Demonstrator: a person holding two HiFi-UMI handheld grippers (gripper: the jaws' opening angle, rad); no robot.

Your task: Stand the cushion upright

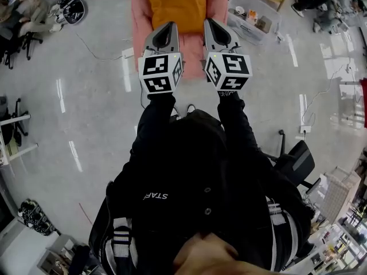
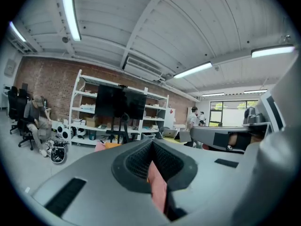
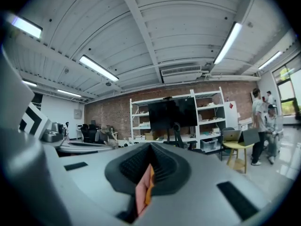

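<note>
A pink cushion with an orange piece on it shows at the top middle of the head view, over the pale floor. My left gripper and right gripper are held side by side at its near edge, both pointing away from me. In the left gripper view, pink fabric is pinched between the shut jaws of the left gripper. The right gripper is shut on pink and orange fabric. The cushion's near edge is hidden behind the grippers.
A clear plastic bin with small items stands right of the cushion. Cables and a white socket block lie on the floor at its left. An office chair is at my right. White shelves and a seated person are ahead.
</note>
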